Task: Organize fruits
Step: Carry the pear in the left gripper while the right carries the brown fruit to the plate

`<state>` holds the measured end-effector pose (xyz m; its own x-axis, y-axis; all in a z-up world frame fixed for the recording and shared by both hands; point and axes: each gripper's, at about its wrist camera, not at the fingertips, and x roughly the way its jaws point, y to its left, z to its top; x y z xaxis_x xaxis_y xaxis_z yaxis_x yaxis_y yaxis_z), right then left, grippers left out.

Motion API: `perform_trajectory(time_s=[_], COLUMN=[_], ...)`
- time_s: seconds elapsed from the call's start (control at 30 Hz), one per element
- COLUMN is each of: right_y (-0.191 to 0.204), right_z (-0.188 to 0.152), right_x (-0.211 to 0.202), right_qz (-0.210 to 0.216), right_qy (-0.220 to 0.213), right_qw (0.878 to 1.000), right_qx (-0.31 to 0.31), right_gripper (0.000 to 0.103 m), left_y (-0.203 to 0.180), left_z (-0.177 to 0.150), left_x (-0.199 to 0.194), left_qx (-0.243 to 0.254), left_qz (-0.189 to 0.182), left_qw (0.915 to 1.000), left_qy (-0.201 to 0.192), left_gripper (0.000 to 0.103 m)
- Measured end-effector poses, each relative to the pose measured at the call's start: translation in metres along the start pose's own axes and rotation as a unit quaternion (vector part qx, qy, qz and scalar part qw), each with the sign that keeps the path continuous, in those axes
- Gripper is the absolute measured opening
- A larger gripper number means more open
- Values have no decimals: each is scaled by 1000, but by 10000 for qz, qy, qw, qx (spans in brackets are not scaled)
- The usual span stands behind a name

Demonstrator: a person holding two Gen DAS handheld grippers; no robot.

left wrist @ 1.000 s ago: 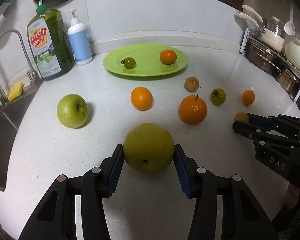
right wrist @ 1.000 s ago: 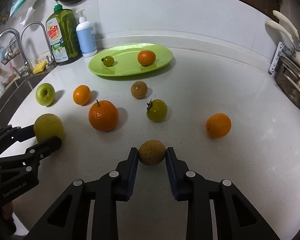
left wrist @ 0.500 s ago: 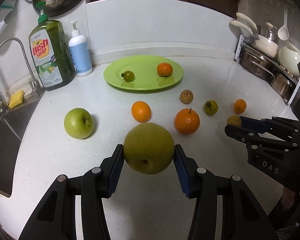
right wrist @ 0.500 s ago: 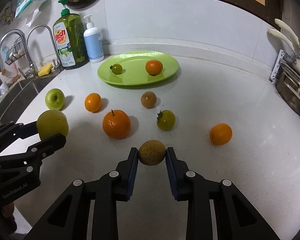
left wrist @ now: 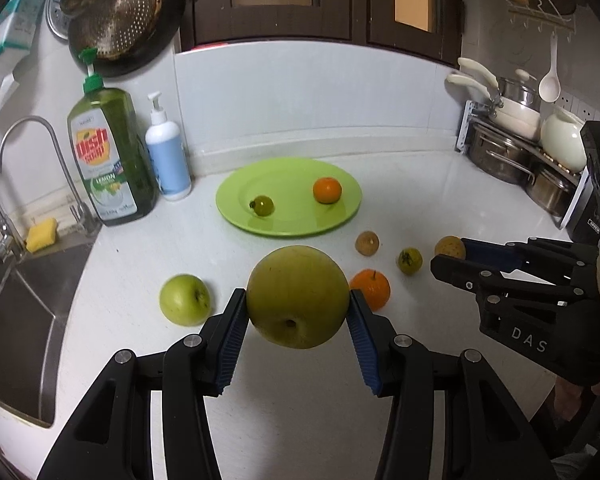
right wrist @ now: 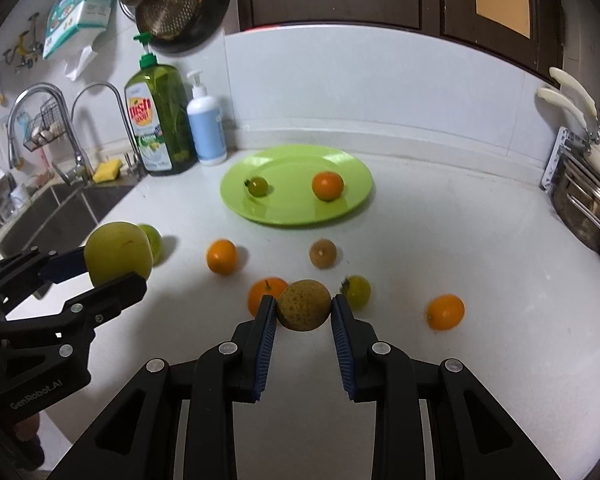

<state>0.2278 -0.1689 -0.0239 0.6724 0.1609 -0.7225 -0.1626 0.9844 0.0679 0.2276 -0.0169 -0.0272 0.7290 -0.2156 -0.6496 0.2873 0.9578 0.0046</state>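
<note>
Holding a large yellow-green fruit point(left wrist: 297, 297) clear of the tabletop point(left wrist: 284, 420), left gripper point(left wrist: 296, 322) clamps its sides, blossom dimple facing near; roundish, no clear long axis. Right gripper point(right wrist: 304, 314) pinches a small brown speckled fruit point(right wrist: 304, 305), presumably bound for the far green plate point(right wrist: 352, 168).

Black left tool point(left wrist: 297, 322), blue ribbed pads point(left wrist: 231, 336), silver screws.
</note>
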Motion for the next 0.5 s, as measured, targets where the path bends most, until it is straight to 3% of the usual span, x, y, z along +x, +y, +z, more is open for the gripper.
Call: perform_trajectory(time_s=[0.5], right_y=[9], right_z=[51], right_x=[-1], right_qz=[138], right_qy=[-379], right_qw=[9992], right_qx=[-50], right_gripper=[29], left_y=[18], left_z=[54], left_x=[-4], left_qx=[112], left_qz=[3], left_qw=[9991], left_qy=[-421], left_gripper=[49])
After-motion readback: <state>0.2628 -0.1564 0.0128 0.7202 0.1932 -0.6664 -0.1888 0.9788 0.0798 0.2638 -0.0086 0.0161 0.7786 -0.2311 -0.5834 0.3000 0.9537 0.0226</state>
